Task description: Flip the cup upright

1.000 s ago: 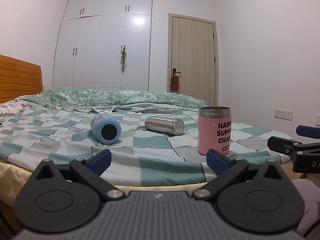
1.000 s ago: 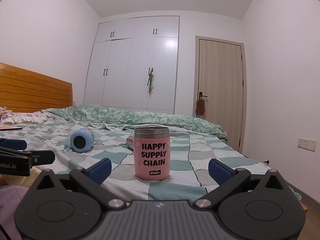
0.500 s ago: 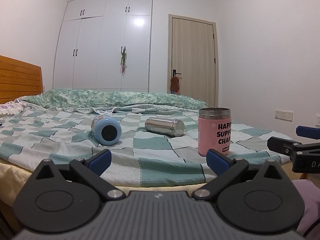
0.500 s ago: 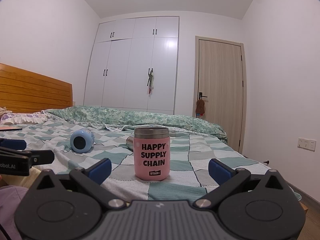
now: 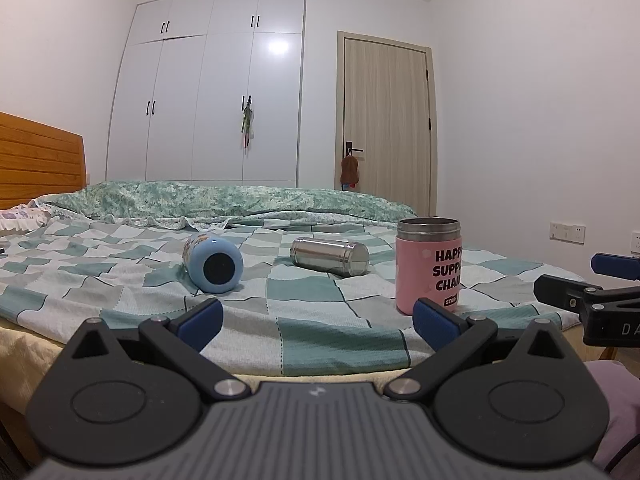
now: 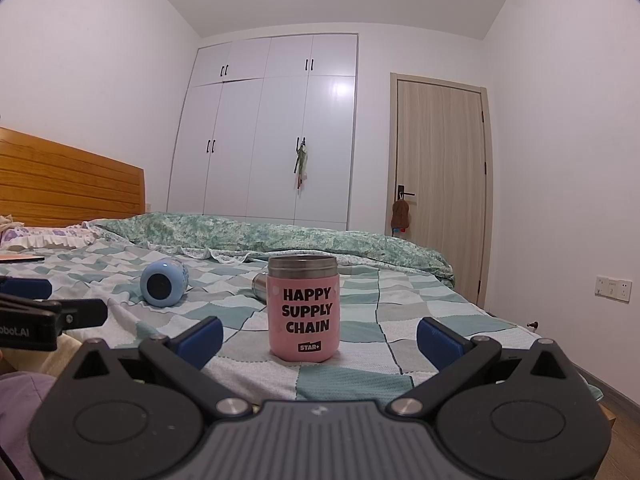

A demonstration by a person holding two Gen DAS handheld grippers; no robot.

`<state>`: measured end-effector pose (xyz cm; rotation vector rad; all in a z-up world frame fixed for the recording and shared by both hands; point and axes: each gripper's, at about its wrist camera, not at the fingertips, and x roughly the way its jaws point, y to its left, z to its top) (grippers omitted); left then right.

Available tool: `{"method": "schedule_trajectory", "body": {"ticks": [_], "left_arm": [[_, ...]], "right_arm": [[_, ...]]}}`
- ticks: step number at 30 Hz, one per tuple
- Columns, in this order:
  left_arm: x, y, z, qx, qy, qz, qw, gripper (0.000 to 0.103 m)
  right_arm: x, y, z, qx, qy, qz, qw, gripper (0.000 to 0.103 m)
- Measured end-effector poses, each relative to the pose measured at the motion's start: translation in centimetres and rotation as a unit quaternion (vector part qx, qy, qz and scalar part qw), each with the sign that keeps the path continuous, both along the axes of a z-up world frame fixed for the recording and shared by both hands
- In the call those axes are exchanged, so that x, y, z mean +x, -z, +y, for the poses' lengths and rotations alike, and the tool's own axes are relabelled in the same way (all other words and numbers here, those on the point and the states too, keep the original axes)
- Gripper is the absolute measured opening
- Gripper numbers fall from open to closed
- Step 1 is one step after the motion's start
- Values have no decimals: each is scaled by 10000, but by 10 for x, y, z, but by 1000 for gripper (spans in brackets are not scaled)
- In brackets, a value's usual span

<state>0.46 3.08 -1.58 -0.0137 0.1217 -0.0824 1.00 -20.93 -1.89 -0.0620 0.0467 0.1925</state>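
A pink cup (image 5: 429,266) marked "HAPPY SUPPLY CHAIN" stands upright on the checked bedspread (image 5: 304,320), near the front edge; it also shows in the right wrist view (image 6: 303,314). A light blue cup (image 5: 213,258) lies on its side, base toward me, also in the right wrist view (image 6: 163,282). A steel cup (image 5: 329,256) lies on its side behind, partly hidden by the pink cup in the right wrist view (image 6: 260,285). My left gripper (image 5: 316,320) is open and empty before the bed. My right gripper (image 6: 318,338) is open and empty, facing the pink cup.
A green quilt (image 5: 224,200) is bunched at the bed's far side. A wooden headboard (image 6: 60,184) is at left. White wardrobe (image 5: 216,92) and a door (image 5: 386,120) stand behind. The right gripper shows at the left view's right edge (image 5: 600,304).
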Motion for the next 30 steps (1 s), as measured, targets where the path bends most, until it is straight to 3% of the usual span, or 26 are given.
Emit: {"method": "schedule_trajectory", "body": {"ticks": [30], "left_arm": [[-4,0,5,-82,-82,-44,9999,103]], "right_arm": [[1,1,0,3,1,-8,10000,103]]}}
